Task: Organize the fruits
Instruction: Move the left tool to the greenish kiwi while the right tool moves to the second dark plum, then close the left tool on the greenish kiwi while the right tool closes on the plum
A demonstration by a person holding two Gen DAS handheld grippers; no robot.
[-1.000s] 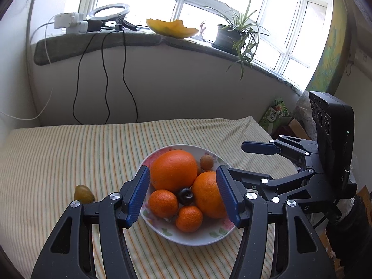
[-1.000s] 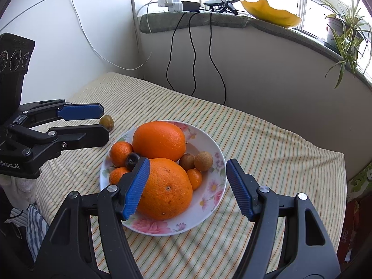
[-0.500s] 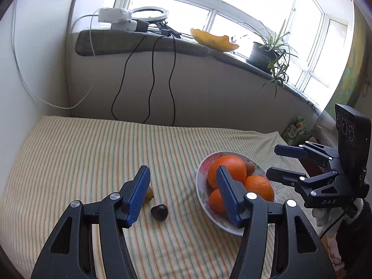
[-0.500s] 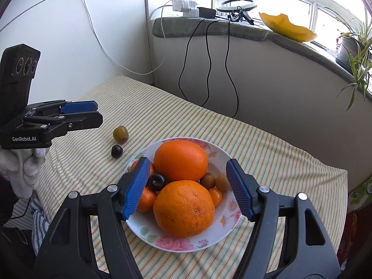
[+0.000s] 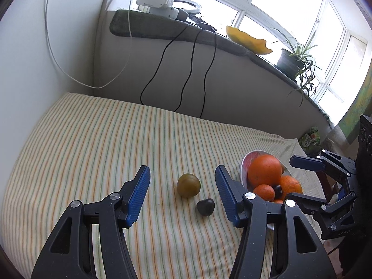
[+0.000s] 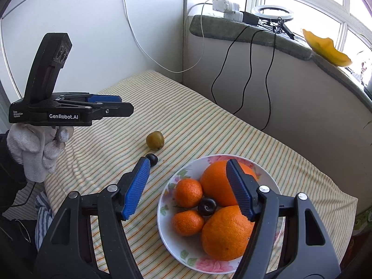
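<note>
Most fruit sits piled in the flowered plate [image 6: 167, 230], yet a green plum [image 5: 188, 185] and dark plum [image 5: 205, 206] lie on the striped cloth [image 5: 93, 144], between the left gripper's [image 5: 181, 197] spread, empty jaws, while the right gripper [image 6: 188, 186] hovers agape over the plate.

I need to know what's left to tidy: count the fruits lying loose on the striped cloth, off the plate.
2. A yellow-green fruit lies between the left tongs, and a small dark fruit lies just beside it, nearer the plate. None appears hidden.
</note>
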